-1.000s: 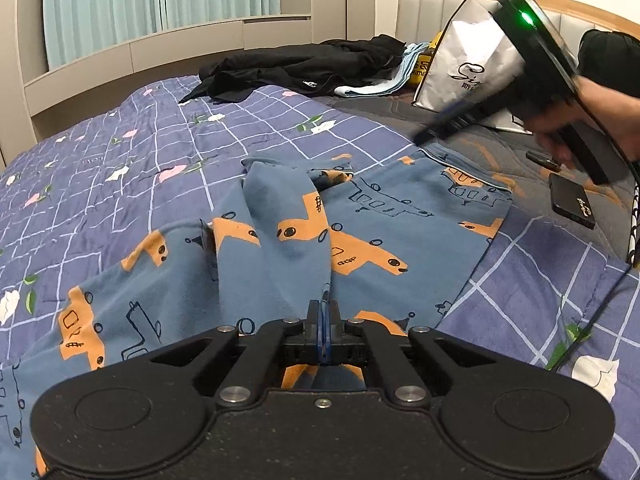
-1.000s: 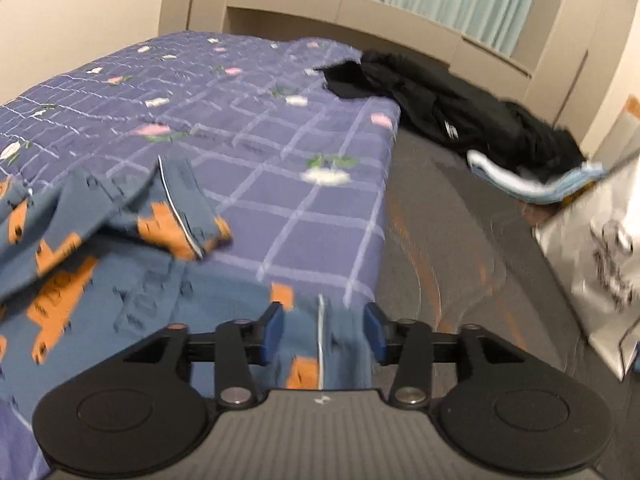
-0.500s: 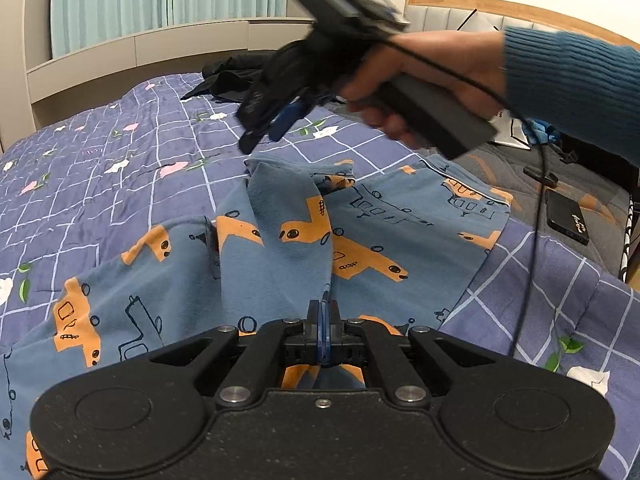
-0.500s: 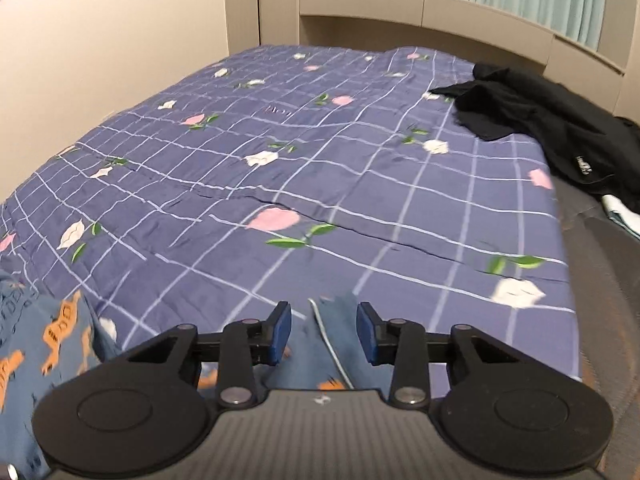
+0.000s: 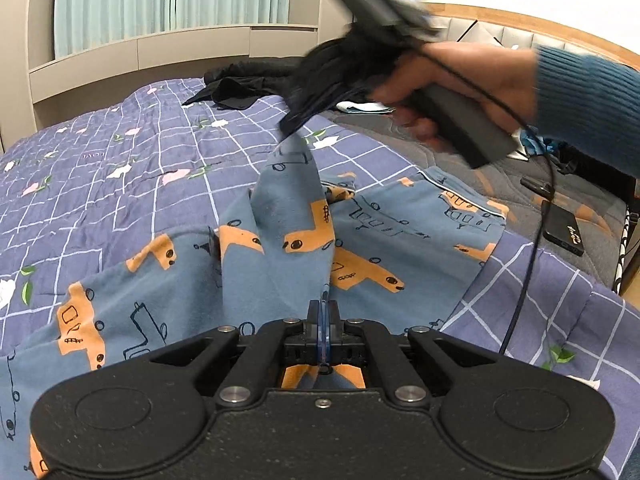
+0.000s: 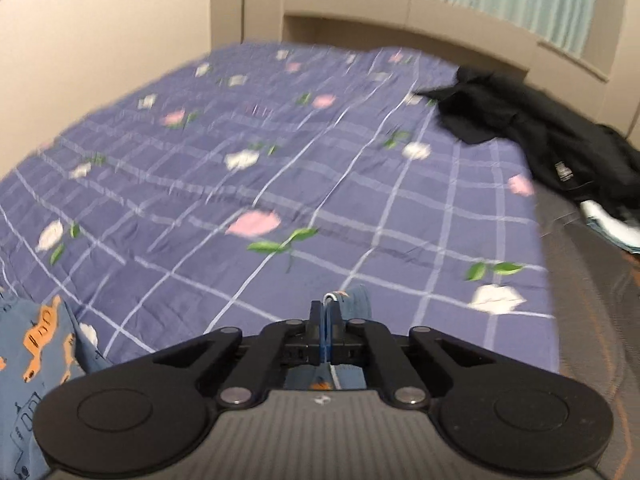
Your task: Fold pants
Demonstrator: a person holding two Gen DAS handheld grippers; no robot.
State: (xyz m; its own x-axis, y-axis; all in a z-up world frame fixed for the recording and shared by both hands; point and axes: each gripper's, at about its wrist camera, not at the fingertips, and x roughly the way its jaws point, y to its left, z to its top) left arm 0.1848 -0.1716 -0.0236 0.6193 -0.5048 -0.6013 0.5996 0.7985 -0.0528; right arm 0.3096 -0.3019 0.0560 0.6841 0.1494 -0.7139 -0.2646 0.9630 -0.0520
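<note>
Right now we have both tongs clamped on the pants (image 5: 280,264): our left gripper (image 5: 323,320) pinches the near fabric low over the bed, and our right gripper (image 6: 326,316), whose jaws have just been closing, nips a piped hem edge and holds it up above the quilt (image 6: 280,184). Most of the pants lies spread and rumpled on the quilt, with one strip rising in a peak toward the right gripper. Risks as we judge them: the right pinch catches only a thin bit of hem, so a quick pull could slip it out; the raised strip looks twisted, so laying it over could give a skewed fold with bunched cloth underneath; the cable (image 5: 532,256) trailing from the right hand could drag across the fabric. Containers: we see none with contents we can read; a black jacket (image 6: 552,152) lies loose on the far side of the bed
</note>
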